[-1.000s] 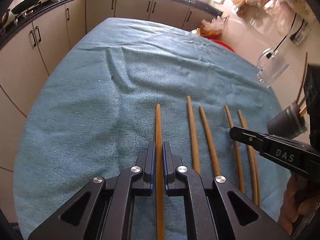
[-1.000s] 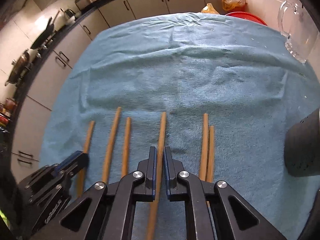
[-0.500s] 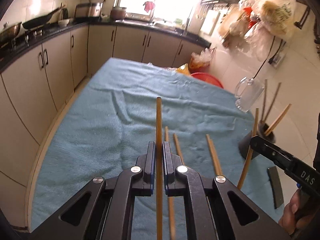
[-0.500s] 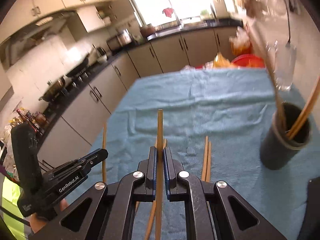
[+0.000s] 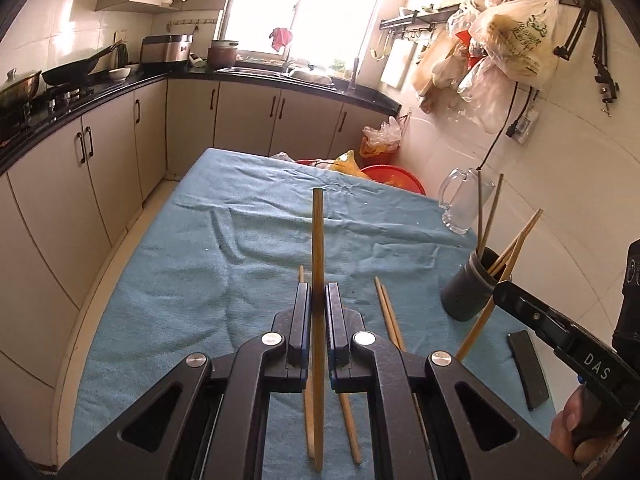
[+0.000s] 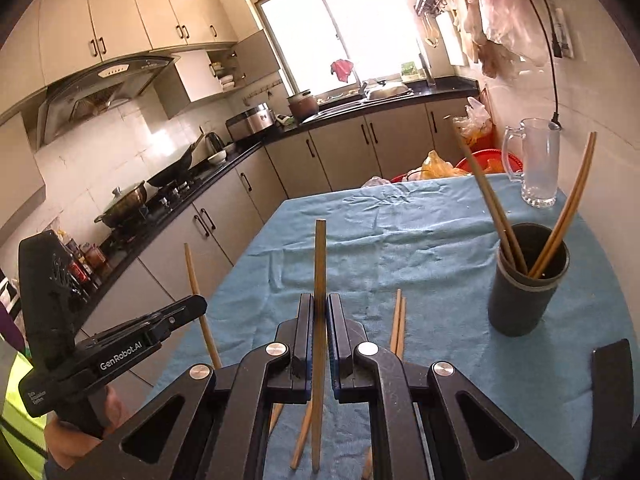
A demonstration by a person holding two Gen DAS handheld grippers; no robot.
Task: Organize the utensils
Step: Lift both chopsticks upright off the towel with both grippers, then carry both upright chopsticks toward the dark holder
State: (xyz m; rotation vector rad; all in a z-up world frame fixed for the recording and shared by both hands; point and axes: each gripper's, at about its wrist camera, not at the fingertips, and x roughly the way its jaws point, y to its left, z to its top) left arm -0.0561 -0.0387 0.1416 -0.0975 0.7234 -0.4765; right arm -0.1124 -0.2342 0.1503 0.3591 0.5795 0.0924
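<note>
My left gripper (image 5: 318, 292) is shut on a wooden chopstick (image 5: 318, 240) and holds it raised above the blue cloth (image 5: 192, 264). My right gripper (image 6: 319, 304) is shut on another chopstick (image 6: 320, 260), also lifted. Several loose chopsticks (image 5: 386, 304) lie on the cloth below the grippers; they also show in the right wrist view (image 6: 398, 320). A dark cylindrical holder (image 6: 526, 280) with several chopsticks standing in it is at the right; it also shows in the left wrist view (image 5: 470, 290). The right gripper appears in the left wrist view (image 5: 520, 296), the left gripper in the right wrist view (image 6: 188, 308).
A clear glass pitcher (image 6: 538, 160) stands at the table's far right corner. A flat black object (image 5: 526, 368) lies on the cloth near the holder. Kitchen cabinets (image 5: 80, 168) run along the left and far side. A red basin (image 5: 394, 174) sits beyond the table.
Both grippers have lifted their chopsticks off the cloth and tilted up, so the views now look across the table toward the window.
</note>
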